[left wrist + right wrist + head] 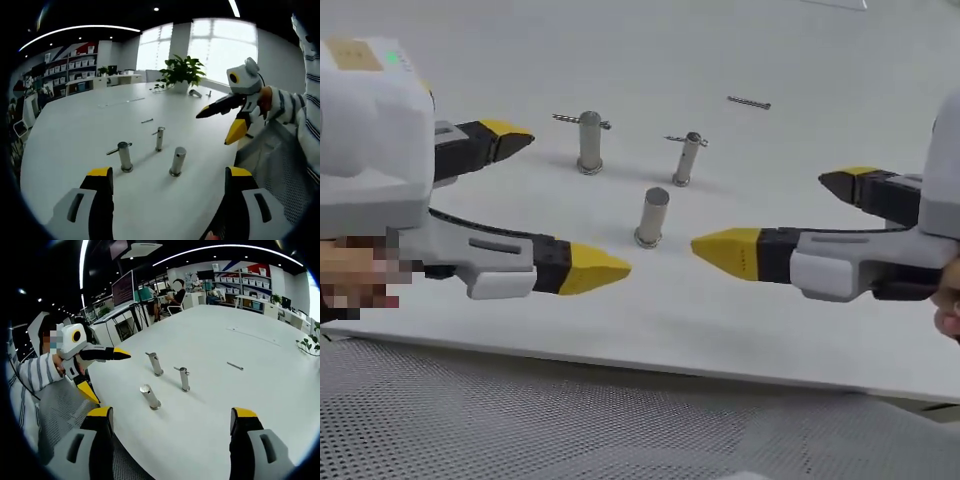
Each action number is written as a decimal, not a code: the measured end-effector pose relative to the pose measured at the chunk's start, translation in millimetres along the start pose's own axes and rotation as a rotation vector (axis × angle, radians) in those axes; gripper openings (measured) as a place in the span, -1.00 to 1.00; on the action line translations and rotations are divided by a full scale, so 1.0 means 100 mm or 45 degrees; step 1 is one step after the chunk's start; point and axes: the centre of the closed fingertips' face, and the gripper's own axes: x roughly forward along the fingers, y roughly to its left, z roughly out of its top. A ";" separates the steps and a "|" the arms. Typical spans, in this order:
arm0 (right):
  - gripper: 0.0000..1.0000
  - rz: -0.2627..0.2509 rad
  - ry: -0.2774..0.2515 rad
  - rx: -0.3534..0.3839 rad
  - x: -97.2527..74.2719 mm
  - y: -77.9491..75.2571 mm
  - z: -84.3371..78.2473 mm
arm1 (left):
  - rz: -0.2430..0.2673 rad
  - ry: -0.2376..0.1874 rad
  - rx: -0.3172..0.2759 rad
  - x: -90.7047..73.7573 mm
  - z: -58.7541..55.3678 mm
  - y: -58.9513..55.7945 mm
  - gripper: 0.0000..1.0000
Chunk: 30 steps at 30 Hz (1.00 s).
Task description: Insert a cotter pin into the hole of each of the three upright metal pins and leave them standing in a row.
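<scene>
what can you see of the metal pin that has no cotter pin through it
The bare metal pin is a plain grey steel-looking cylinder with a flat top and a wider flange at its foot. It stands upright on the white table, nearest the person of the three, with no cotter pin through it; its hole can't be made out. Only the table touches it. The open left hand-held gripper and open right hand-held gripper flank it, both clear of it.

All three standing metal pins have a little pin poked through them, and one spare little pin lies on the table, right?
Not quite. Only two do: the back pin and the middle pin. The head view shows the front pin with nothing through its top. The spare cotter pin does lie on the table.
</scene>
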 end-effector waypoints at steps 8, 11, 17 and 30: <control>0.92 -0.015 0.022 -0.008 -0.02 -0.06 -0.01 | 0.016 -0.025 -0.013 -0.05 0.07 0.05 0.85; 0.92 -0.029 0.031 -0.024 -0.03 -0.13 0.01 | -0.007 -0.004 0.017 -0.07 0.05 0.04 0.89; 0.91 -0.080 0.074 -0.094 -0.07 -0.37 0.06 | -0.012 0.015 0.045 -0.06 0.01 0.05 0.96; 0.88 -0.154 0.231 -0.379 -0.12 -0.83 0.28 | -0.047 -0.067 -0.026 -0.08 0.08 0.03 0.98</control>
